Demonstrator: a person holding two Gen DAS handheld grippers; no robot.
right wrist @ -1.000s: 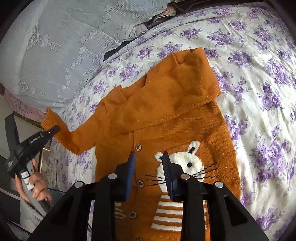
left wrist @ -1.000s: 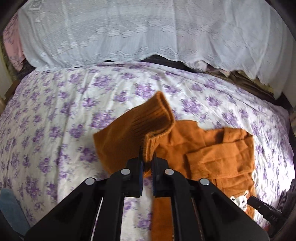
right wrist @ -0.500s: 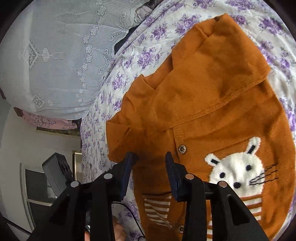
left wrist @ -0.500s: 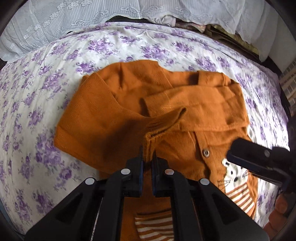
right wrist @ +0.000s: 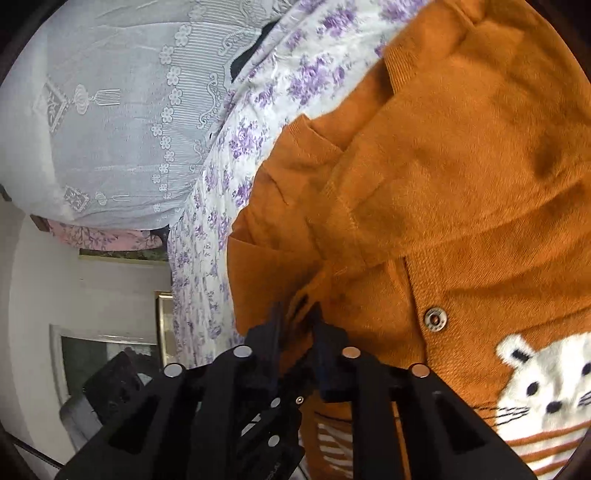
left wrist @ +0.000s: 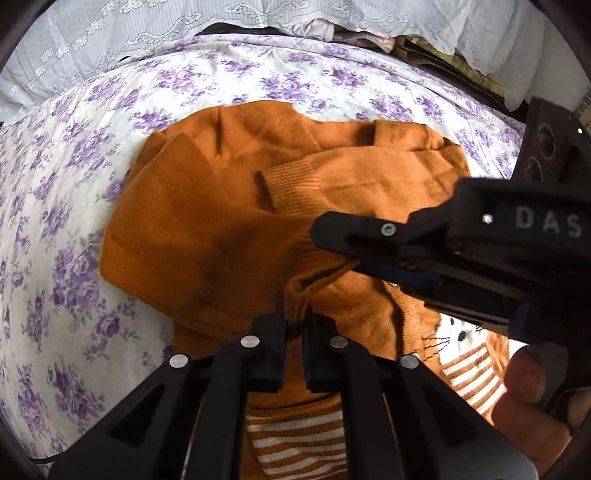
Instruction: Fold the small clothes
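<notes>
An orange knit child's cardigan [left wrist: 229, 206] with a white cat face [right wrist: 546, 384] and stripes lies on the floral bedsheet [left wrist: 66, 258]. Both sleeves are folded across its chest. My left gripper [left wrist: 294, 317] is shut on the ribbed cuff of the left sleeve [left wrist: 299, 291], holding it over the cardigan's middle. My right gripper [right wrist: 298, 321] comes in from the right in the left wrist view [left wrist: 332, 240] and its fingers stand on either side of the same cuff [right wrist: 301, 302], nearly shut on it.
A white lace cover [left wrist: 110, 33] lies along the far side of the bed, also in the right wrist view [right wrist: 110, 129]. The bed edge, a white wall and a framed dark panel [right wrist: 110, 354] show at the left of the right wrist view.
My left gripper has carried the sleeve cuff across onto the cardigan's chest. My right gripper has moved left to the same cuff and its fingers have narrowed around it.
</notes>
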